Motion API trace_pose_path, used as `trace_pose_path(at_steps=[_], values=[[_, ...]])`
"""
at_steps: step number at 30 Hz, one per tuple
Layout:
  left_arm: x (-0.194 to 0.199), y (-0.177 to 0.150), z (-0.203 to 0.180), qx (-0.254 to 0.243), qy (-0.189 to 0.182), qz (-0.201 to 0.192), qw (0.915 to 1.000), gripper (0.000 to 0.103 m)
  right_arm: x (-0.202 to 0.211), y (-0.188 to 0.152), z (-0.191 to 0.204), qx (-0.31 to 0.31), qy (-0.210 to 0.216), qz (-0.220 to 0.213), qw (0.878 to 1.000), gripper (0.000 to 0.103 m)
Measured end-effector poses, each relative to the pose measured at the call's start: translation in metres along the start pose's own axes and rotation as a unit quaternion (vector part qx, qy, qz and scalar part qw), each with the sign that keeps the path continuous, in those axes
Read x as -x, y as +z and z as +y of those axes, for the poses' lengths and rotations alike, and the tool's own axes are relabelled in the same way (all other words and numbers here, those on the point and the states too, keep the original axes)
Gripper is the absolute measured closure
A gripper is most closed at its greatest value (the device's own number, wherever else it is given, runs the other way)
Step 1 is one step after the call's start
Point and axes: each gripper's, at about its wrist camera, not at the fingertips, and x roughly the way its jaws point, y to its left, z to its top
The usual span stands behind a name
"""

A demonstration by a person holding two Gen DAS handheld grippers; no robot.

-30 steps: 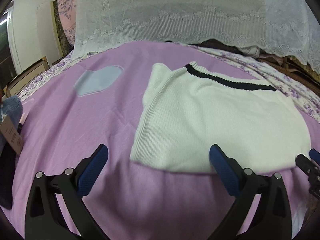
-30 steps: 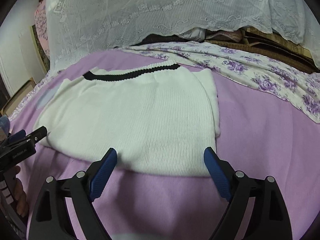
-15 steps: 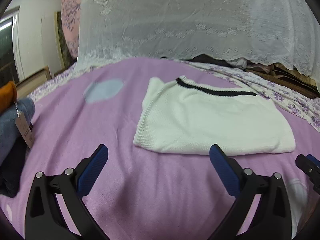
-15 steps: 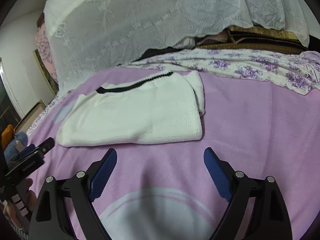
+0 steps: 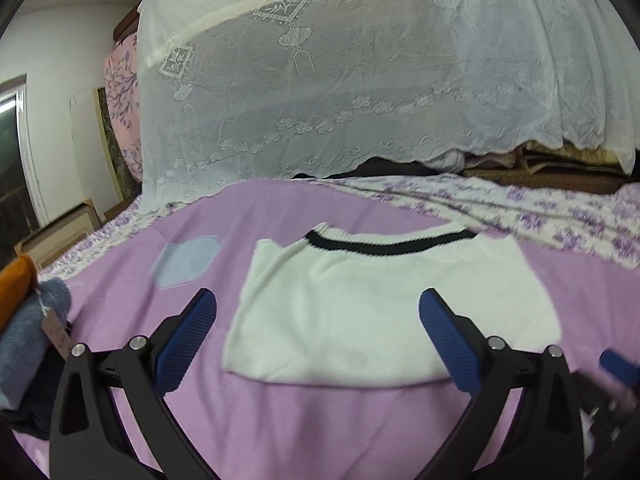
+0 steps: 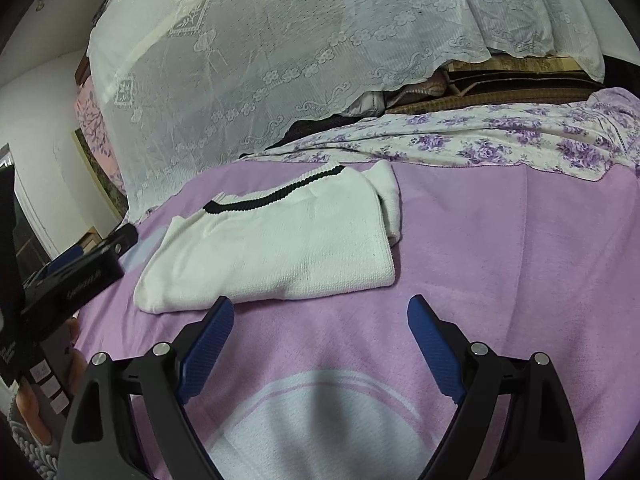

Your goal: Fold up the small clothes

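A small white knit top with a black neckline stripe (image 5: 380, 304) lies folded flat on the pink blanket (image 5: 320, 420). It also shows in the right wrist view (image 6: 280, 248), with a folded sleeve along its right side. My left gripper (image 5: 318, 340) is open and empty, raised just in front of the top's near edge. My right gripper (image 6: 320, 344) is open and empty, above bare blanket in front of the top's near edge. The left gripper's body shows at the left of the right wrist view (image 6: 76, 276).
A stack of folded clothes, orange, blue and dark (image 5: 24, 340), sits at the blanket's left edge. A white lace cover (image 5: 360, 80) hangs over piled things at the back. A floral purple sheet (image 6: 500, 140) lies along the far right.
Both grippers have pulled back and lifted away from the folded top, open all along. The top has stayed in place.
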Motion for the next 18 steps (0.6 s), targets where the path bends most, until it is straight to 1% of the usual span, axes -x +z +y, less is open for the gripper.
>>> trace_pose_path(at_steps=[3, 6, 11, 14, 18], values=[[-0.008, -0.004, -0.003, 0.015, -0.010, 0.005, 0.9998, 0.004, -0.002, 0.000, -0.004, -0.012, 0.002, 0.005, 1.000, 0.014], [-0.018, -0.014, -0.001, 0.014, -0.014, 0.014, 0.9997, 0.004, -0.006, 0.000, -0.008, -0.021, 0.004, 0.012, 1.000, 0.014], [-0.037, -0.022, 0.008, 0.027, -0.039, 0.050, 0.9976, 0.004, -0.014, -0.003, -0.007, -0.020, 0.003, 0.023, 1.000, 0.014], [-0.036, -0.022, 0.014, 0.042, -0.044, 0.046, 0.9971, 0.004, -0.017, -0.005, -0.006, -0.017, 0.001, 0.028, 0.999, 0.014], [-0.030, -0.021, 0.017, 0.047, -0.038, 0.031, 0.9977, 0.004, -0.018, -0.006, -0.006, -0.018, 0.000, 0.032, 0.999, 0.014]])
